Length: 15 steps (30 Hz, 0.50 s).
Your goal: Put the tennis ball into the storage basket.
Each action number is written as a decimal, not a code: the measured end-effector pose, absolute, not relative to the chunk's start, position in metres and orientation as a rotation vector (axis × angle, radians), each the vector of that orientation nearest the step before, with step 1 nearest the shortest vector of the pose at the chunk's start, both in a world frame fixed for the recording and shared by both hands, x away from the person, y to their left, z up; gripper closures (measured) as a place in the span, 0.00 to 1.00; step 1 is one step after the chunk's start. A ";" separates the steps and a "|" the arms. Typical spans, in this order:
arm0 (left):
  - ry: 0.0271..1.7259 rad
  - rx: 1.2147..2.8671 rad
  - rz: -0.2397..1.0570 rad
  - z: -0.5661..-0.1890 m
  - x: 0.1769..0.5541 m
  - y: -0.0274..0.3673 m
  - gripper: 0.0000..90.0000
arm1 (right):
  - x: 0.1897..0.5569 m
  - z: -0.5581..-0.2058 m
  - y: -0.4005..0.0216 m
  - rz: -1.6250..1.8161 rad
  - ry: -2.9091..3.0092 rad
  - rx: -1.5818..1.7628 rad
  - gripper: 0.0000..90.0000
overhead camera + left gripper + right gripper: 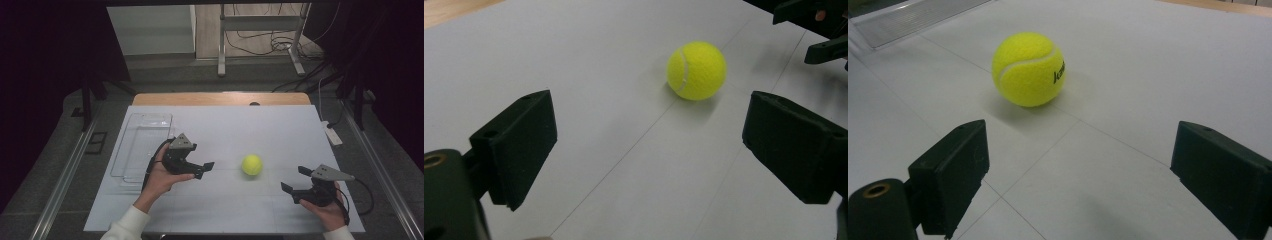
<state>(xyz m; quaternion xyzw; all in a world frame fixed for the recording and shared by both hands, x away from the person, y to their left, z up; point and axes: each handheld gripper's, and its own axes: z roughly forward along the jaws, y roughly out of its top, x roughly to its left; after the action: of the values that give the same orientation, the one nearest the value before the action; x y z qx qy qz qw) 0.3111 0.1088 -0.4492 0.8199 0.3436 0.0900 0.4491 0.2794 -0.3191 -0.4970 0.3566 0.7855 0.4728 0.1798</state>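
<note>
White, matte sheeting scored with thin seams covers the tabletop [260,130], where a fuzzy yellow tennis ball [252,164] with a pale curved seam sits near the centre, untouched. Left tongs [206,169], blocky black jaws spread apart, point at the ball from its 9 o'clock, while right tongs [295,180], also parted and empty, face it from 4 o'clock. Well off at the ball's 9 o'clock lies a clear rectangular plastic tray [142,145].

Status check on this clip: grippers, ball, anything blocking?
Left gripper and right gripper open, empty. Tennis ball on the table between them, untouched. Path clear; clear tray far left.
</note>
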 end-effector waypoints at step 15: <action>0.820 2.045 0.197 -0.449 0.321 0.090 0.09 | 0.281 -0.497 -0.318 1.335 2.226 1.002 0.09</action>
<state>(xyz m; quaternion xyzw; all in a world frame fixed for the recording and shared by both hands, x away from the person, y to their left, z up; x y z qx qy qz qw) 0.3212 0.0899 -0.4486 0.8265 0.3315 0.0796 0.4479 0.2813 -0.3176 -0.4975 0.3543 0.7871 0.4721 0.1788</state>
